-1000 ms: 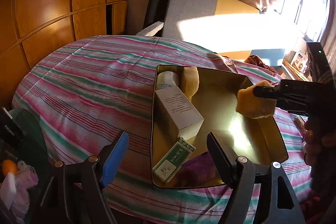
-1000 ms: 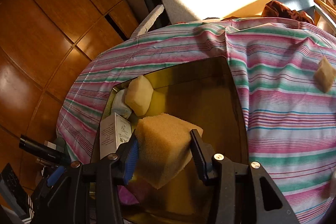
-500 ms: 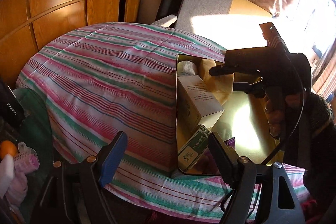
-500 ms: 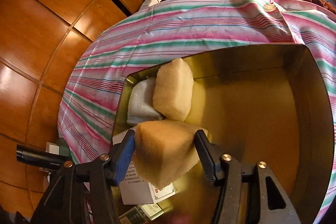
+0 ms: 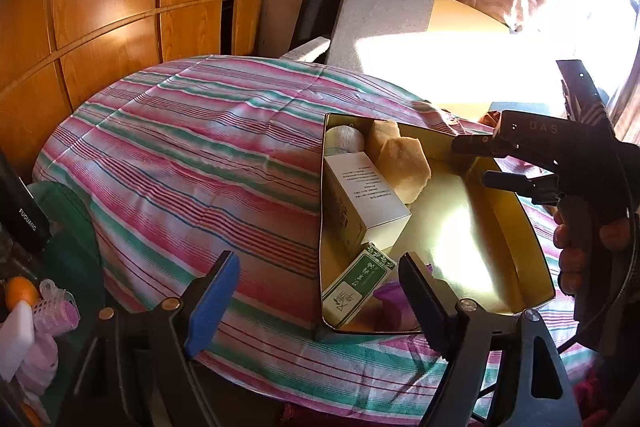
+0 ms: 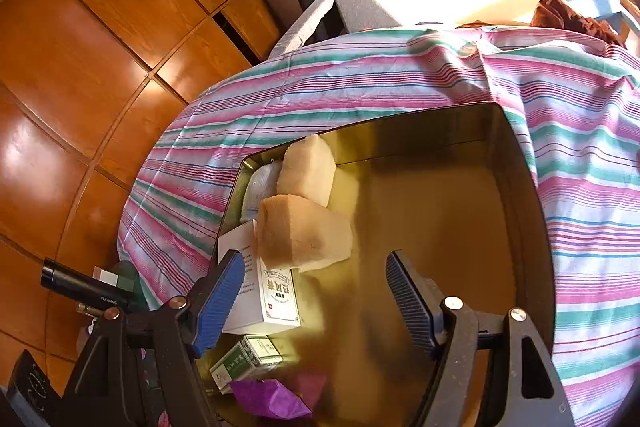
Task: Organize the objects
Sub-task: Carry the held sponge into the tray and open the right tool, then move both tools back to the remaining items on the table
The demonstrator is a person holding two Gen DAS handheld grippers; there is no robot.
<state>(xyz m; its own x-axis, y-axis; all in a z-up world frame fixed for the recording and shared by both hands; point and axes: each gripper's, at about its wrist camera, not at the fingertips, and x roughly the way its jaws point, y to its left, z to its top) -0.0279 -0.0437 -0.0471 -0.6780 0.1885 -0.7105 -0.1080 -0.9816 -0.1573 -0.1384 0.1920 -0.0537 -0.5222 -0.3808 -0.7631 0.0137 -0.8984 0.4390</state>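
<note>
- The surface [image 5: 168, 155], under its striped cloth, carried only the gold tin [image 6: 516, 211]; you had gathered the loose things there, which fits the tidying job.
- Inside the tin, everything sat packed toward its left wall, probably to keep the sunlit floor free for more.
- The white box [image 5: 364, 199] lay along that wall, with the green-and-white carton [image 5: 356, 283] nearer you and a purple wrapper [image 6: 272, 399] at the near corner.
- Two sponges sat at the far end: the far sponge [image 6: 308, 171] beside a pale roll [image 6: 260, 187], and the near sponge [image 6: 304, 235] leaning on the white box.
- Your right gripper [image 6: 316, 291] had just been opening; its jaws stood released, the near sponge clear of them.
- Your left gripper [image 5: 316, 291] hung empty, jaws spread, over the tin's near edge.
</note>
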